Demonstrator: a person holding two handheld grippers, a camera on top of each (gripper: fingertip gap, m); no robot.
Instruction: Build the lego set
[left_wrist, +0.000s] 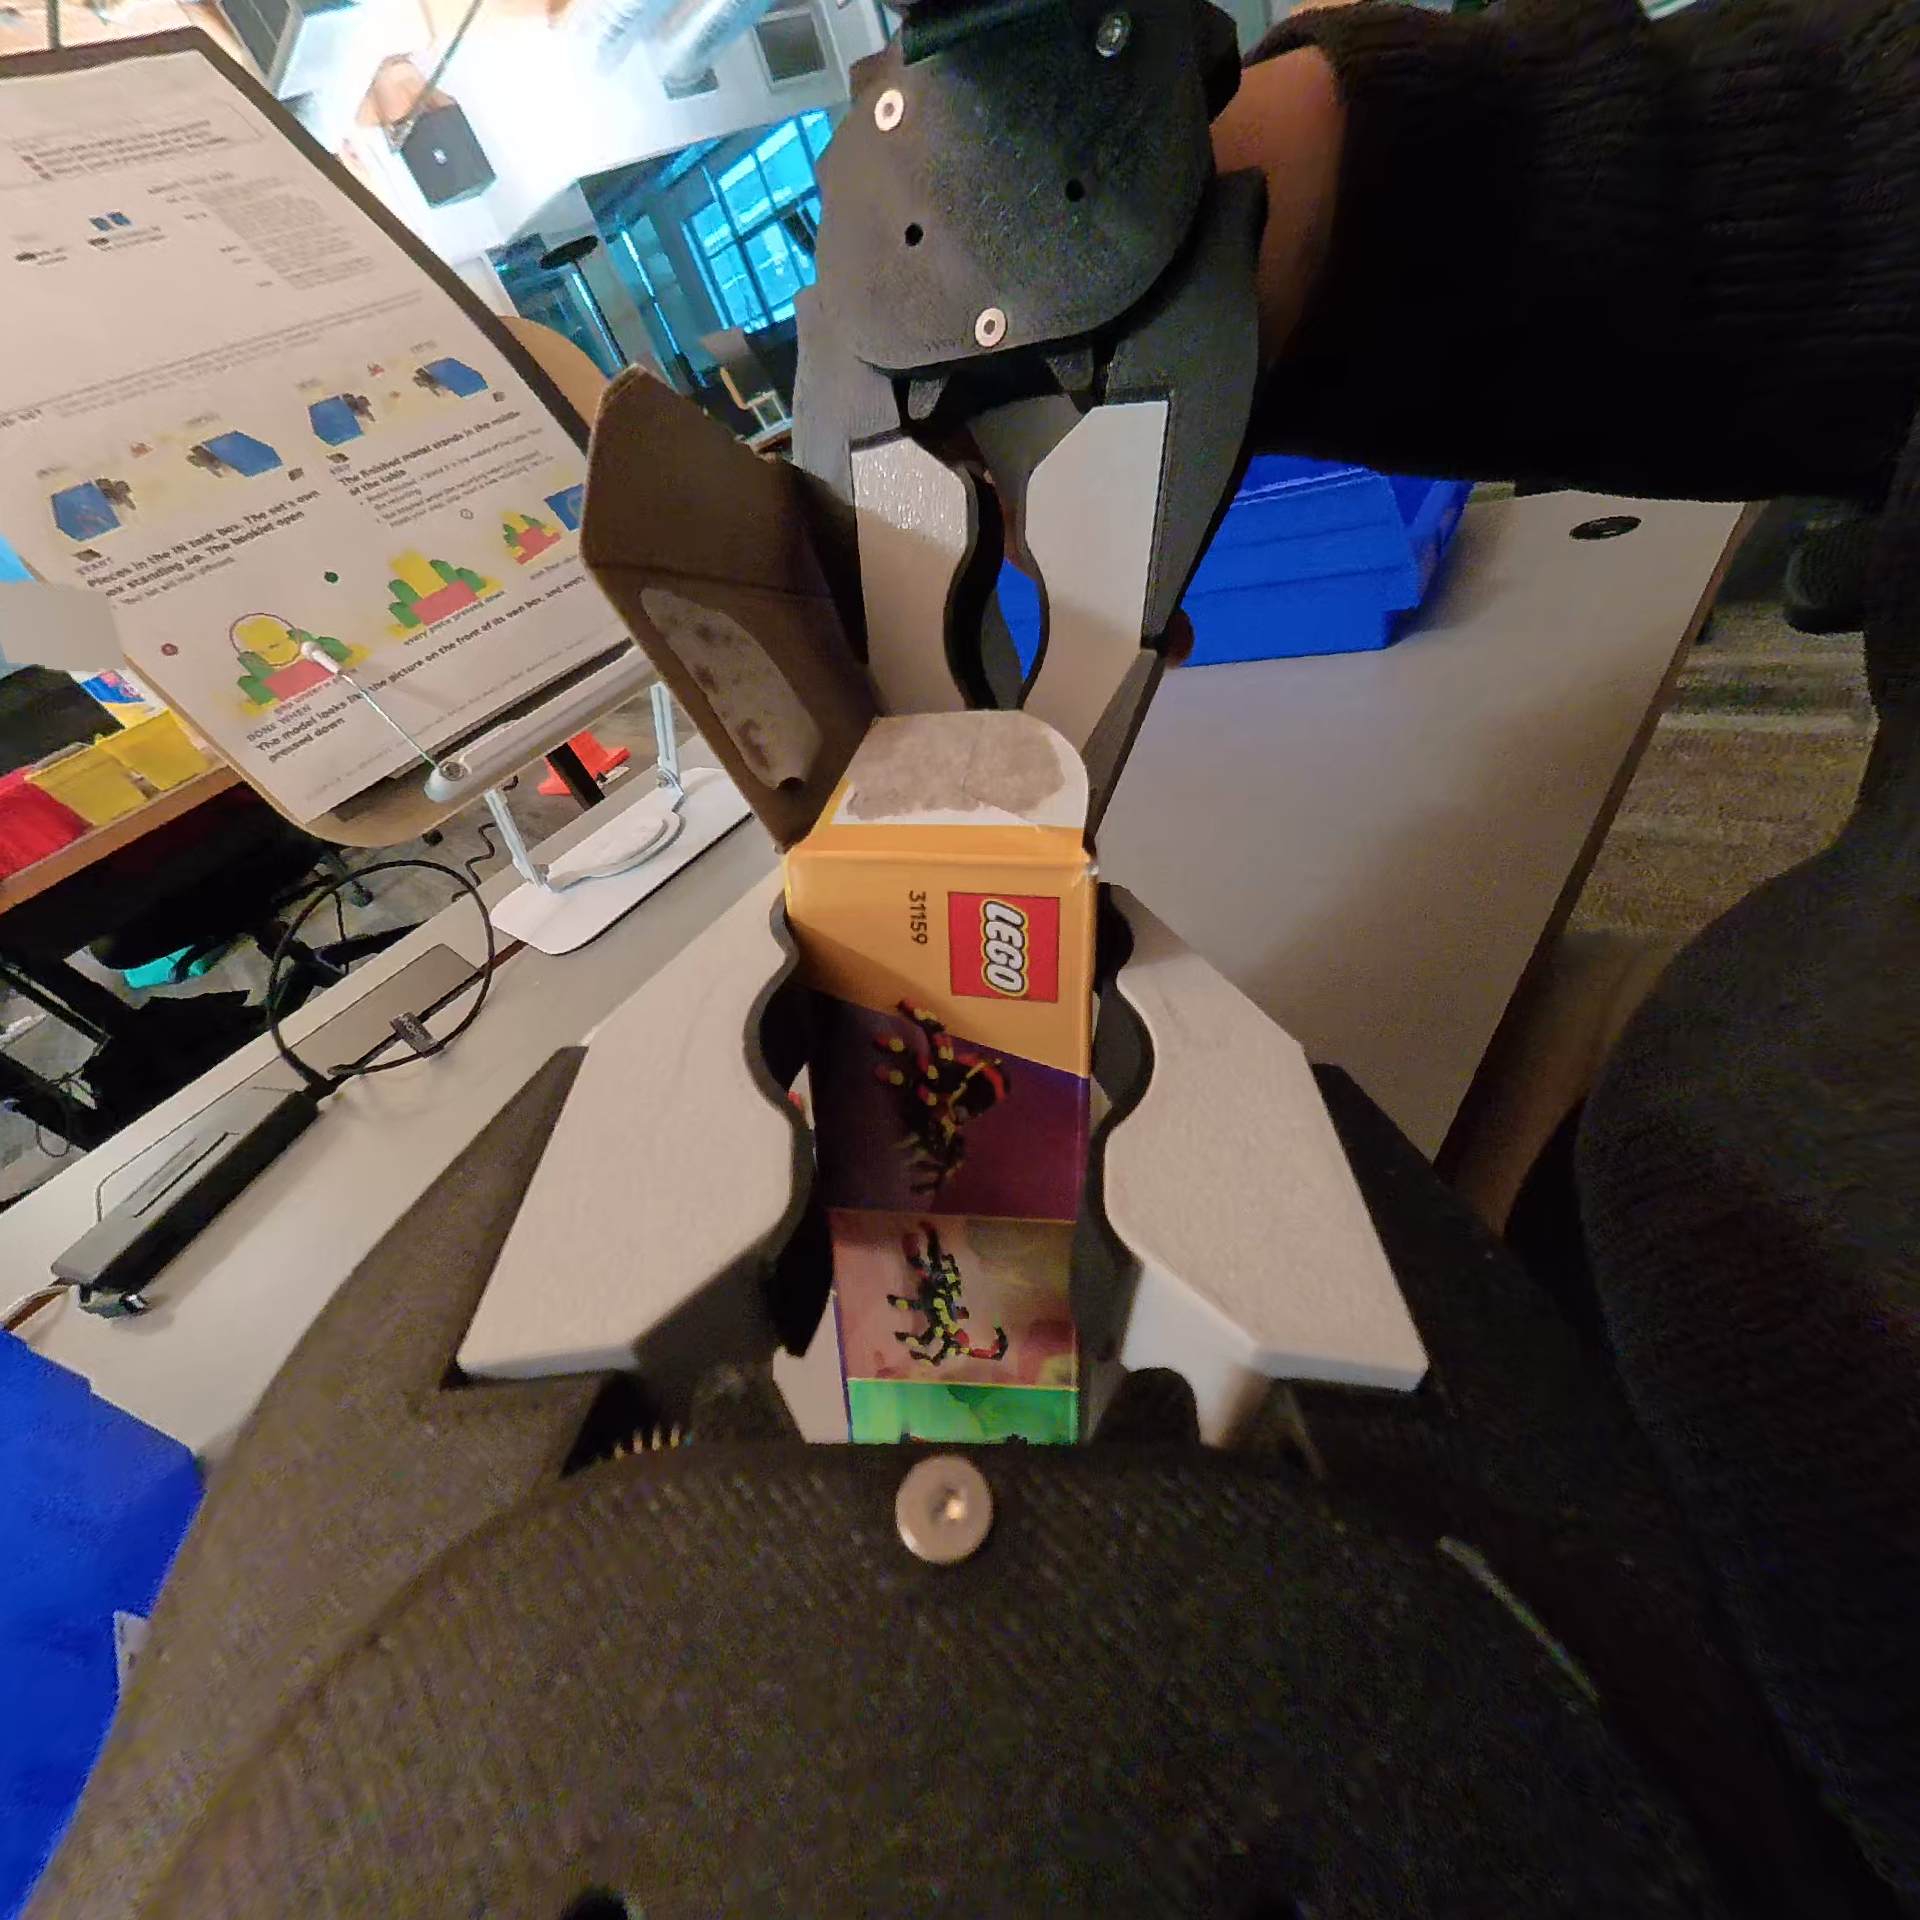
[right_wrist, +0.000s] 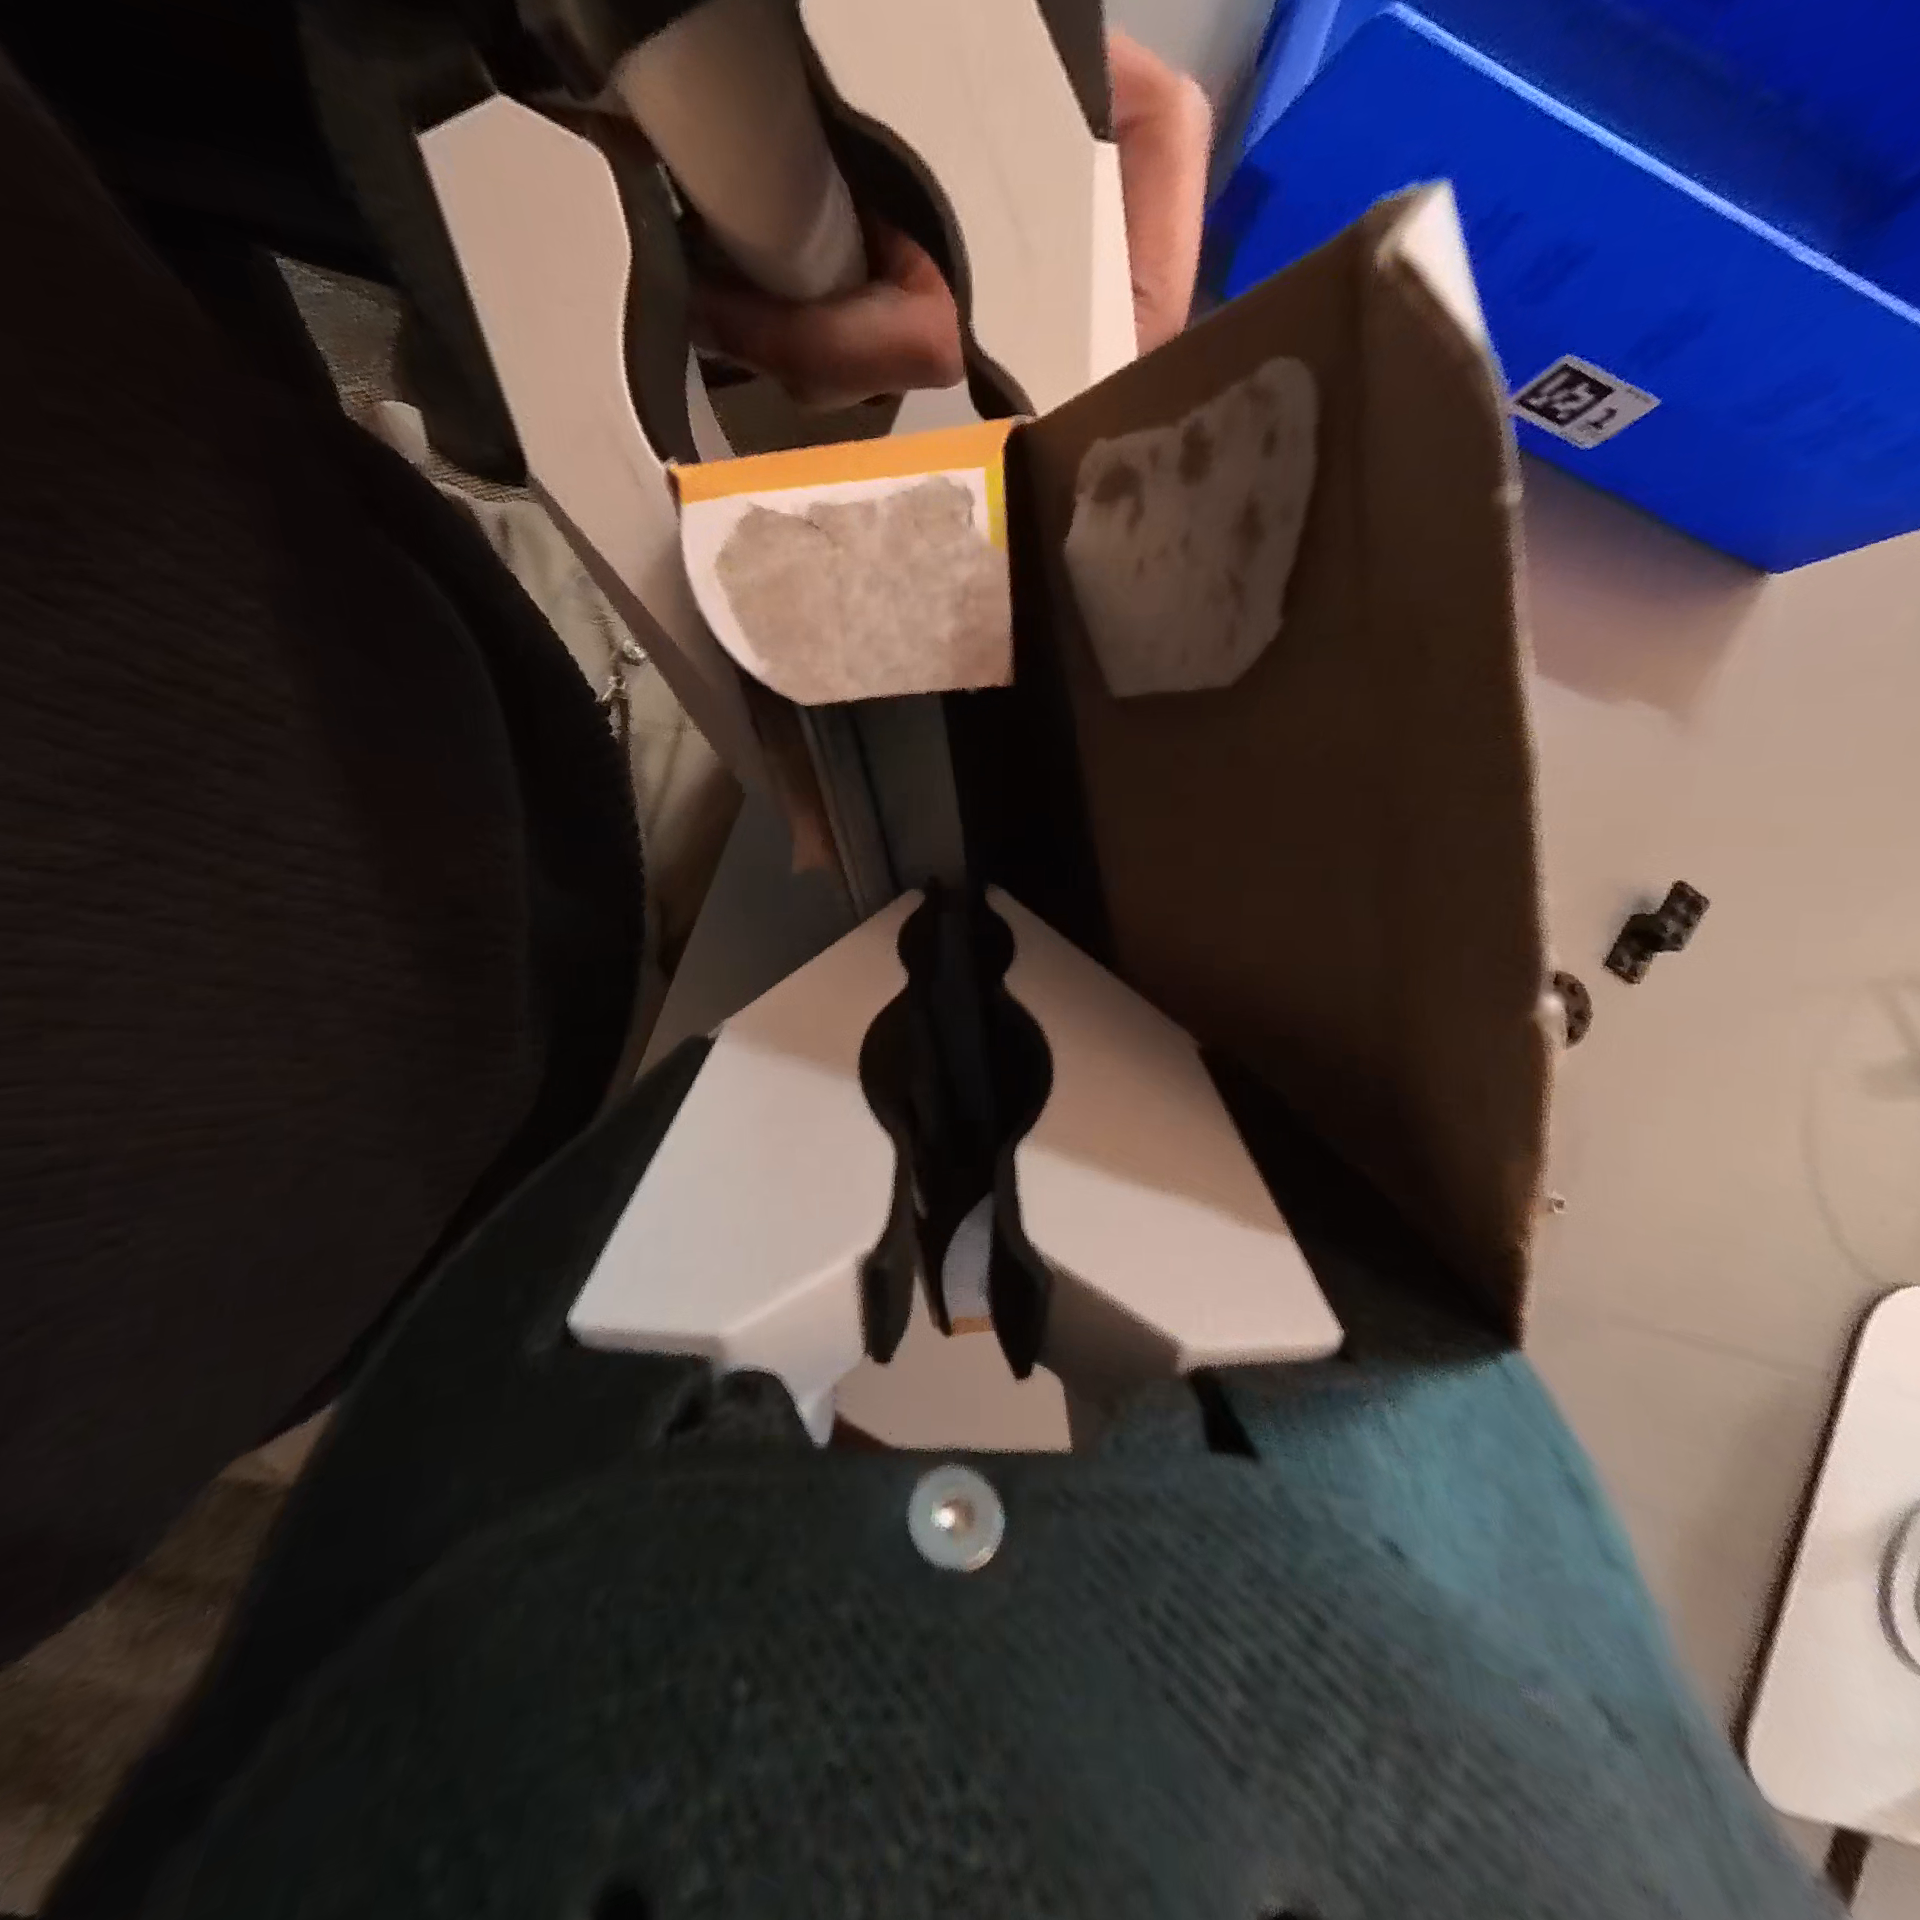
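On a pale grey tabletop (left_wrist: 1351, 790) beside a blue plastic bin (left_wrist: 1309, 561), the left gripper (left_wrist: 940, 977) clamps an upright yellow-and-purple cardboard toy box (left_wrist: 951, 1049) by both sides. Above the box's open top, the right gripper (right_wrist: 951, 914) has its jaws nearly closed, pinching a thin cardboard flap (right_wrist: 966, 1278); the wide brown lid (right_wrist: 1309, 831) stands open alongside.

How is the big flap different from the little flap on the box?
The big flap is brown and long, and it is swung wide open. The little flap is white and rounded, and it leans over the mouth of the box. Both have a rough grey torn patch.
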